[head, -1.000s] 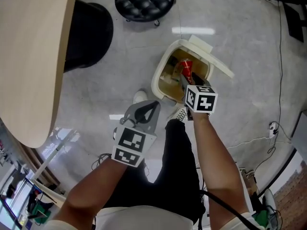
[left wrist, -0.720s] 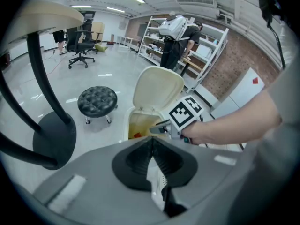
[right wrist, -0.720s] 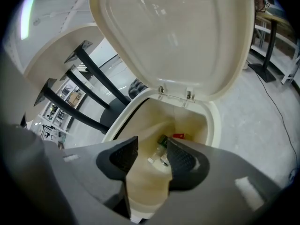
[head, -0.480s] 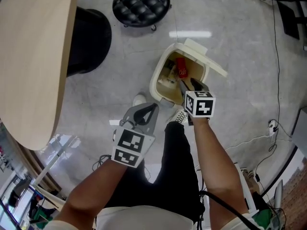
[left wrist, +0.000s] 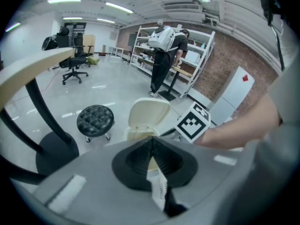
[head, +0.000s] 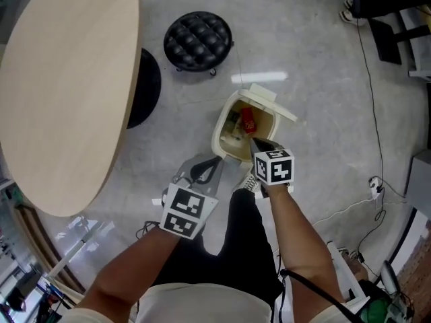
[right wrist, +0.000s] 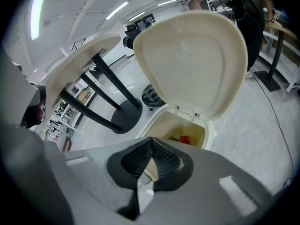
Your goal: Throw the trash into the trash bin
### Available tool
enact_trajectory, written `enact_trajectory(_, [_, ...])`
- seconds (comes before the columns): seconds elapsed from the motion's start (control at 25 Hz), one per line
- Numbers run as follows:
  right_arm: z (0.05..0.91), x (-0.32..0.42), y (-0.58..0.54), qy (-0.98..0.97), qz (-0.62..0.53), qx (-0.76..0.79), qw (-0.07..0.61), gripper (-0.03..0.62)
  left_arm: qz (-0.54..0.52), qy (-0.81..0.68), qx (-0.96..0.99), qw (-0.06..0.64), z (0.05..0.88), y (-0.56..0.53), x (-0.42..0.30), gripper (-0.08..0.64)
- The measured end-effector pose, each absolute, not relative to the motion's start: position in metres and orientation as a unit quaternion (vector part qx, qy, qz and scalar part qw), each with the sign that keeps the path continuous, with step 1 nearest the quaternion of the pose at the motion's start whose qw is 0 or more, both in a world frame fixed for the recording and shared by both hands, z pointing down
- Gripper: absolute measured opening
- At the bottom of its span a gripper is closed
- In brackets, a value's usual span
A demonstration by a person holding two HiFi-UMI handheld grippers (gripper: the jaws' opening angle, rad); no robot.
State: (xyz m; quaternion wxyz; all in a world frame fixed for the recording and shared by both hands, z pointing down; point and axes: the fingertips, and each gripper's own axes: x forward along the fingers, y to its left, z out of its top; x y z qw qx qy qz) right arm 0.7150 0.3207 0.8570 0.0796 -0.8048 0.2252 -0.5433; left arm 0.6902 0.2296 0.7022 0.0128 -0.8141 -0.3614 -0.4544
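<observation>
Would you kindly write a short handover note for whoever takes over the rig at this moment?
Left claw: shut and empty, held beside the trash bin.
Right claw: its jaws have just closed with nothing between them; it hangs at the bin's near rim.
Things: the bin stands on the floor with its lid open; a red can lies inside.
Done: trash is in the bin.
Left: no more trash in view.

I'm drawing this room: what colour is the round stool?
The stool is black with a tufted top; clearest in the head view.

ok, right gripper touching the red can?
Apart. Right gripper view: the right gripper has just shut, empty; the red can lies down inside the bin.
</observation>
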Motion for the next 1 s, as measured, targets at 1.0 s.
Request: enact_trajectory(1.0, [0.458, 0.68, 0.299, 0.245, -0.288, -0.908, 0.183, 0.002, -0.283, -0.475, -0.833, 0.012, 0.459, 0.209, 0.7, 0.006])
